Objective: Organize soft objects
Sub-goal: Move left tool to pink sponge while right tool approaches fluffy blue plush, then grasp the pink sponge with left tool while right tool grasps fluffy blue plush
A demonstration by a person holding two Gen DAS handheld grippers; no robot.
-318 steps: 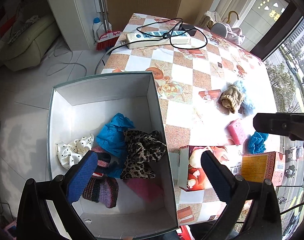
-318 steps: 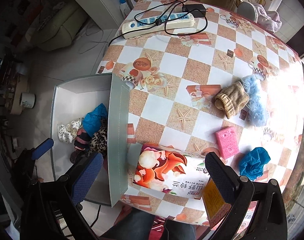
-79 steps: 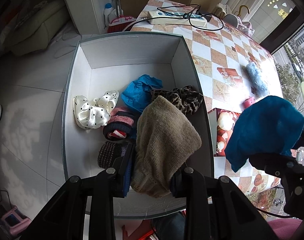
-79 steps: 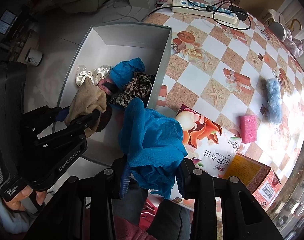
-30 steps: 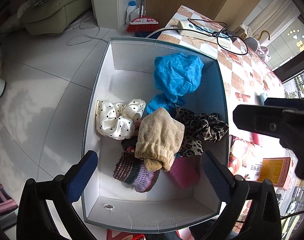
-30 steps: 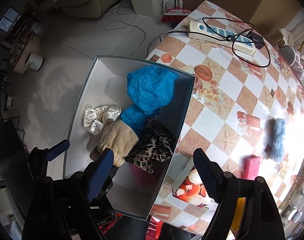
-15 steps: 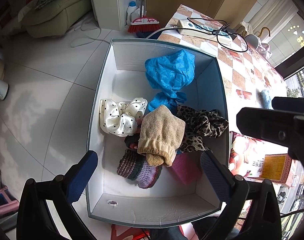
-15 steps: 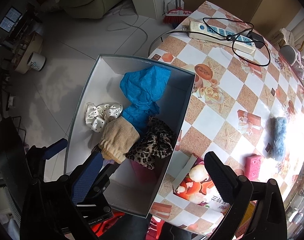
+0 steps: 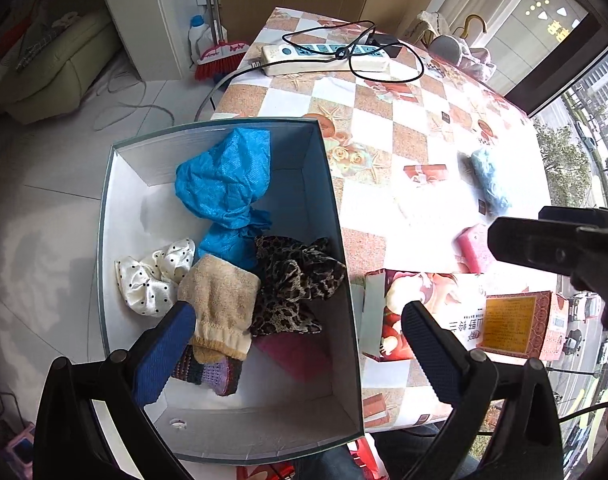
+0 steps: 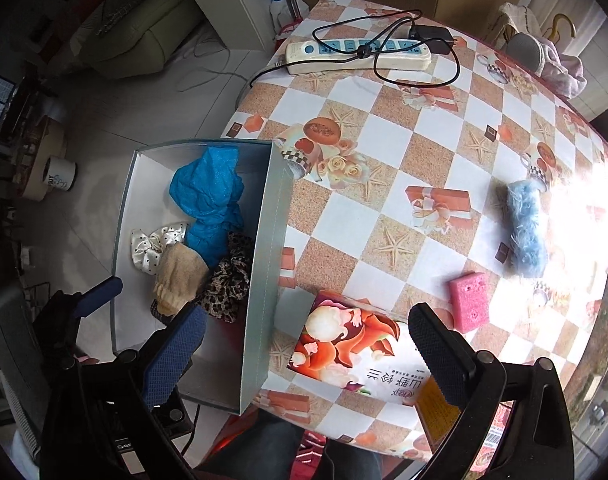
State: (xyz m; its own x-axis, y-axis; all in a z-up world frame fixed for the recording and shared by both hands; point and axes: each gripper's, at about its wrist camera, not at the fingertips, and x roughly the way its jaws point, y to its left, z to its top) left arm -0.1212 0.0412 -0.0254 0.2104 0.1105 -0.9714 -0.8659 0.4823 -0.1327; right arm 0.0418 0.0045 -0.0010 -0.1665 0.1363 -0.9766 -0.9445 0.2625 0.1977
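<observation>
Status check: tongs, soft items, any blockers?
Both tongs, left and right, open and empty. Fluffy blue piece and pink sponge remain on table; box holds the rest. Nothing in the way.

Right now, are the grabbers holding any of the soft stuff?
No. The left gripper and the right gripper are both open and empty; the tan sock lies loose in the box.

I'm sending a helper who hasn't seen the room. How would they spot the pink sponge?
Start at the checkered table, then find the printed tissue pack near its front edge. The pink sponge lies flat beside it: a small bright pink block, unlike the fluffy light-blue item further back.
</observation>
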